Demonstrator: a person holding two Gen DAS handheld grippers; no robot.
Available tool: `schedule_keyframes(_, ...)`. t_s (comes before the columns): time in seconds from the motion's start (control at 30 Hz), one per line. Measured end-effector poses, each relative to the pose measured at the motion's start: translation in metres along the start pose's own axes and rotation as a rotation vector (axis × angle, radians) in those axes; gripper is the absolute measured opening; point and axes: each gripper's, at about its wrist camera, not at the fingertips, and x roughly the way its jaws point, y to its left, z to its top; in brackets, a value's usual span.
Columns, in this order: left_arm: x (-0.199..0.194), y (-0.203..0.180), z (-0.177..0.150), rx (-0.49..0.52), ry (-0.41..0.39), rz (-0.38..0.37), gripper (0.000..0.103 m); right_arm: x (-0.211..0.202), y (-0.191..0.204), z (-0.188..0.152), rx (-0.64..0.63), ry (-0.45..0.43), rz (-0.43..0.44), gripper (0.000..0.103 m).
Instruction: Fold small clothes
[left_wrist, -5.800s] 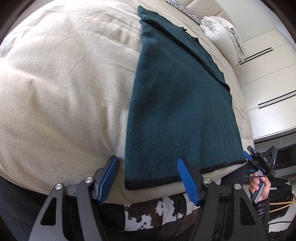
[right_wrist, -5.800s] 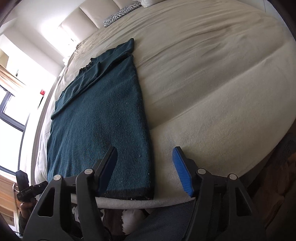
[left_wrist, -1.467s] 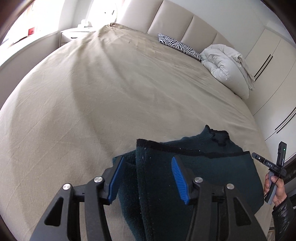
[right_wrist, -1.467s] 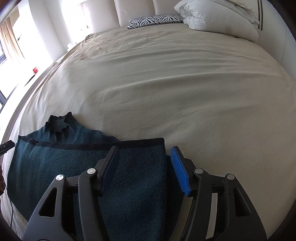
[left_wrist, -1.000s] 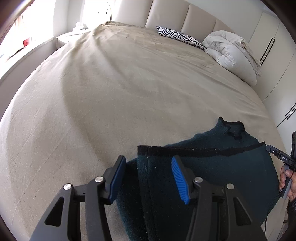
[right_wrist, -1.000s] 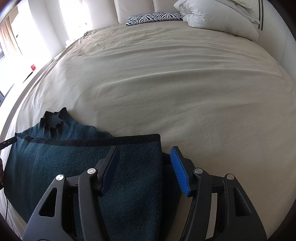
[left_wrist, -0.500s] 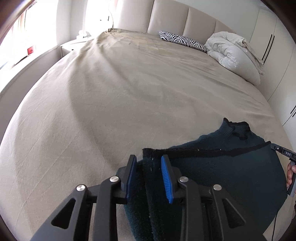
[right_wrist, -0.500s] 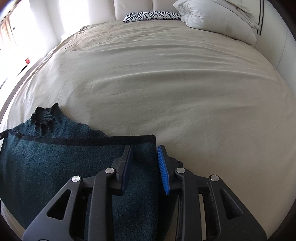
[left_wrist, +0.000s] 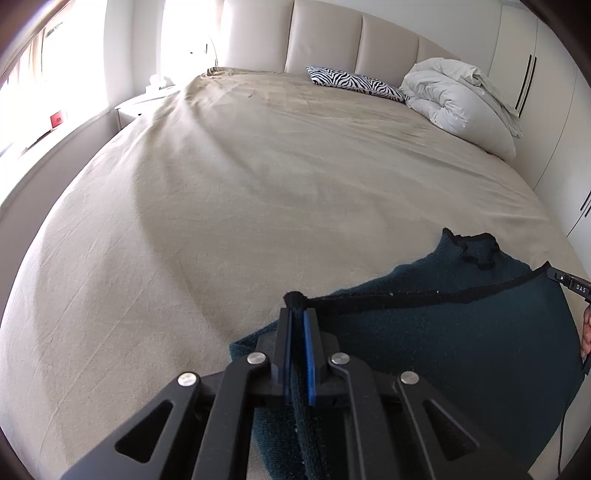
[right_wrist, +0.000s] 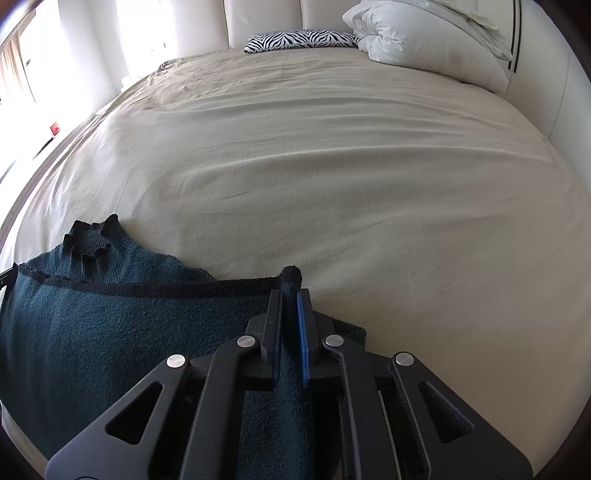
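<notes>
Teal sweater (left_wrist: 461, 354) lies part-folded at the bed's (left_wrist: 258, 184) near edge; left tongs (left_wrist: 296, 317) and right tongs (right_wrist: 289, 295) each pinch a hem corner. Further folds probably remain.

Folded dark-teal sweater (left_wrist: 461, 343), corners pinched

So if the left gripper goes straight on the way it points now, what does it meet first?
The left gripper, shut on the sweater corner, points down at the bed. Past the pinched fabric, it would likely meet the beige sheet first; depth is unclear.
</notes>
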Motion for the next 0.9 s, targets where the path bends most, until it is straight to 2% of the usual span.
schedule_keyframes(0.17,-0.007,0.004,0.004,-0.023,-0.03,0.003,0.006,-0.015,0.001,0.004,-0.005,-0.058,-0.023,0.006)
schedule_keyframes(0.3,-0.01,0.01,0.011,-0.072,-0.046,-0.021,0.006,-0.019,0.0,0.007,0.011,-0.078,-0.033,0.005)
schedule_keyframes(0.5,-0.012,0.017,0.018,-0.1,-0.066,-0.014,0.006,-0.022,-0.005,0.012,0.035,-0.103,-0.042,0.005)
schedule_keyframes(0.6,-0.007,0.02,0.018,-0.12,-0.061,-0.009,0.006,-0.015,-0.007,0.014,0.051,-0.089,-0.043,0.005)
schedule_keyframes(0.8,0.022,0.023,0.009,-0.132,0.007,0.011,0.006,0.022,-0.014,0.007,0.076,0.006,-0.058,0.005)
schedule_keyframes(0.9,0.023,0.022,0.007,-0.128,0.005,0.005,0.006,0.031,-0.015,0.001,0.078,0.027,-0.057,0.005)
